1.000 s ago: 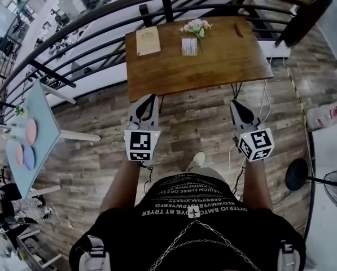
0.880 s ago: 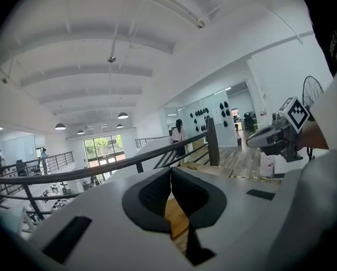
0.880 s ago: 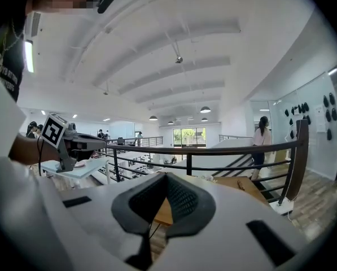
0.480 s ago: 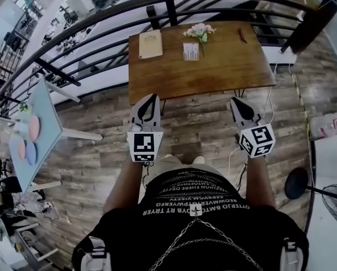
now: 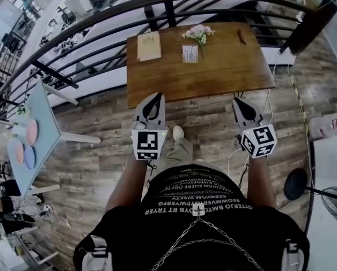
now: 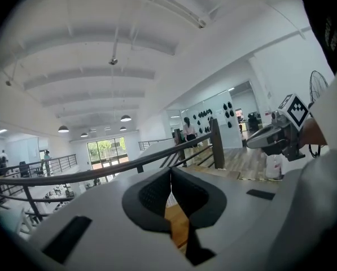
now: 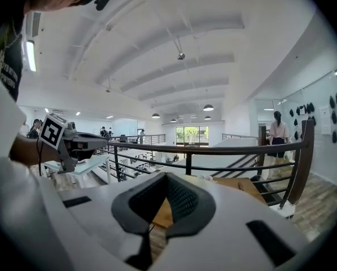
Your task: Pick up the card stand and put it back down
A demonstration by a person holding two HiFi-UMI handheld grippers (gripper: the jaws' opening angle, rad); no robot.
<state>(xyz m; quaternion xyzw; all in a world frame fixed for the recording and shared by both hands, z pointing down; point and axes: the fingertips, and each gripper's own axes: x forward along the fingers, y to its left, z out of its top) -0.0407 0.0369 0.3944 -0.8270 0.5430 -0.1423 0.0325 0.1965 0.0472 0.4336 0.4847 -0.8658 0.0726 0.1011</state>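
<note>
The card stand, a small upright white card with print, stands at the far middle of the brown wooden table, right beside a small bunch of pink flowers. Both grippers hover in the air before the table's near edge, well short of the stand. My left gripper has its jaws closed tip to tip with nothing in them. My right gripper is likewise shut and empty. Each gripper view shows the other gripper off to the side and a strip of the tabletop.
A tan notebook lies at the table's far left and a small dark object at its far right. A curved black railing runs behind the table. A light blue side table stands to the left, a floor fan to the right.
Both grippers have moved forward towards the table's near edge, still shut. The person's shoe has stepped into view between them.
</note>
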